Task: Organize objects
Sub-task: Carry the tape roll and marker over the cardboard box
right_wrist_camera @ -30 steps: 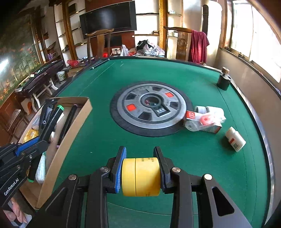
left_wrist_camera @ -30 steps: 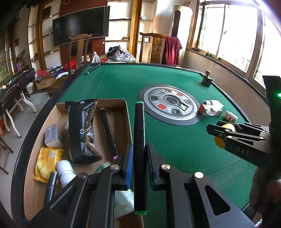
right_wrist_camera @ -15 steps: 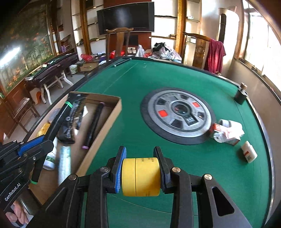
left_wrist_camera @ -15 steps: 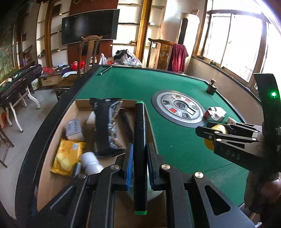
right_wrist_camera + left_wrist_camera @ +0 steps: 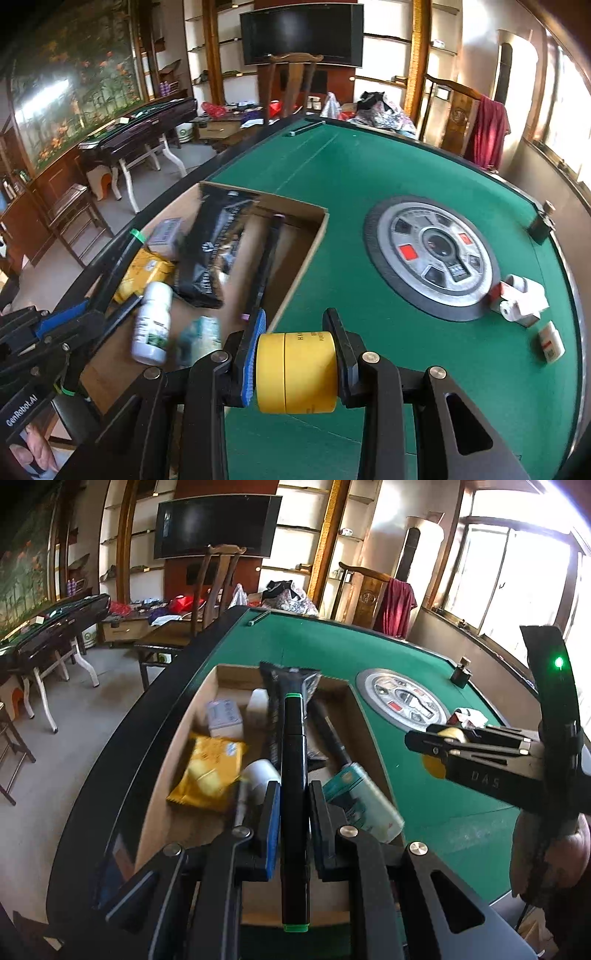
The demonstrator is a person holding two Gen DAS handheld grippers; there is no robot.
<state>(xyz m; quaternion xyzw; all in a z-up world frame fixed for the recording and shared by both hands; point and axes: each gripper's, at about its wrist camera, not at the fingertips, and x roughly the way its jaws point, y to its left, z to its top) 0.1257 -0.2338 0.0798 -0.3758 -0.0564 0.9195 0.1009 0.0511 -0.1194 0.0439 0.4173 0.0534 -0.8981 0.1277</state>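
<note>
With the left gripper (image 5: 291,827) clamped on the black marker (image 5: 293,775) and the right gripper (image 5: 295,354) on the yellow tape roll (image 5: 297,373), release each low over the cardboard box (image 5: 207,686) at centre left

One cardboard box (image 5: 306,254), one yellow tape roll (image 5: 297,373), two markers (image 5: 293,794), one white bottle (image 5: 151,323)

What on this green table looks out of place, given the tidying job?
Three things lie loose on the felt outside the cardboard box: an opened white carton with a small roll, a small white bottle on its side, and a dark bottle near the far rim.
</note>
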